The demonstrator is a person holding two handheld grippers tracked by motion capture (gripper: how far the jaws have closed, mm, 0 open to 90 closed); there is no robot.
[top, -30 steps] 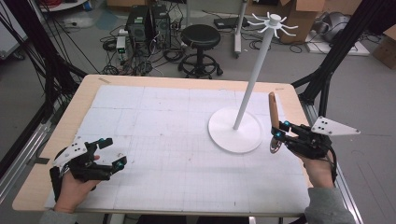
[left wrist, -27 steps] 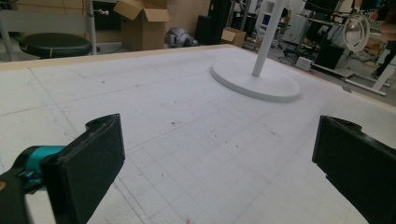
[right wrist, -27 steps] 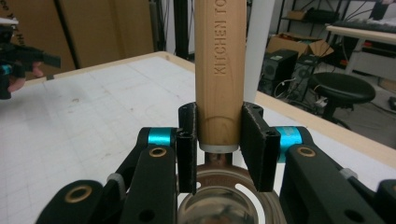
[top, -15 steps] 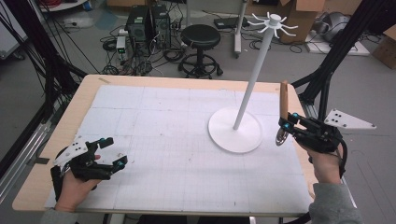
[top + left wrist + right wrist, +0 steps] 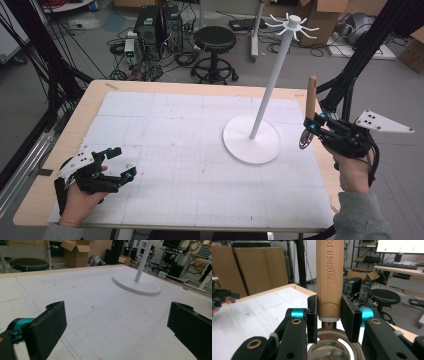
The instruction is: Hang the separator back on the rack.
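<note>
1. Over at the table's right edge: right gripper [image 5: 311,131], clamped on the wooden handle [image 5: 329,277] of a kitchen utensil [image 5: 309,114] — handle upright, metal head [image 5: 305,140] hanging below the jaws.
2. Just beside the round base [image 5: 251,139] of a white stand [image 5: 278,65], clear of it.
3. Near the front left corner of the table [image 5: 60,150]: left gripper [image 5: 122,164] — jaws spread wide, holding nothing, low over the white gridded mat [image 5: 105,315].

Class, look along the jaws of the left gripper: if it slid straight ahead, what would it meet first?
Probably the stand's round white base. The left gripper is open, with bare mat ahead of it, though depth is uncertain.
</note>
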